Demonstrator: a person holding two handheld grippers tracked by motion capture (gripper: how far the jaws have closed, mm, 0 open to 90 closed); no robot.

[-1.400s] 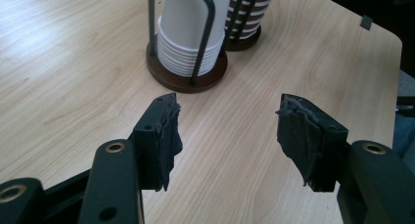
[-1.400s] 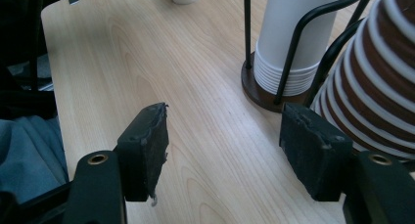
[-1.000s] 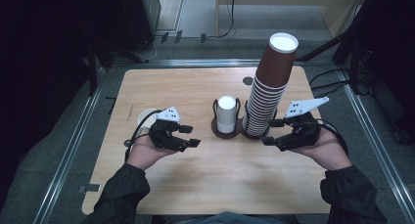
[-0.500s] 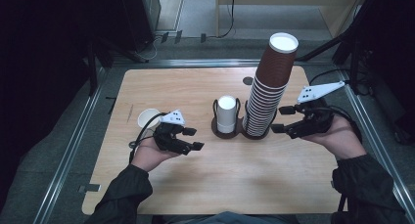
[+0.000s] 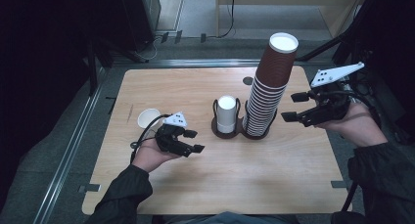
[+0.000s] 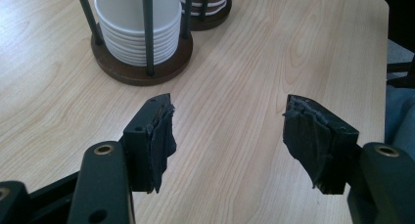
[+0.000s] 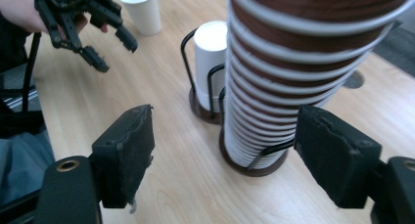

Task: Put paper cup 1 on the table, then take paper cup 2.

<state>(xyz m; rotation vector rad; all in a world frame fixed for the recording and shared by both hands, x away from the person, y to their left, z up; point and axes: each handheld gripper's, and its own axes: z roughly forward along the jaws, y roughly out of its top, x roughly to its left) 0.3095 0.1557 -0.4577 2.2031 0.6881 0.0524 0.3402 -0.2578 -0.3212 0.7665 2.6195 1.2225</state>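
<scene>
The tall stack of brown cups [image 5: 270, 87] stands in its holder right of table [image 5: 186, 87] centre. At its three o'clock the right gripper [image 5: 299, 106], jaws wide and just opening, holds nothing. At eight o'clock the left gripper [image 5: 195, 141] gapes empty above pale wood. Dark room beyond.
</scene>
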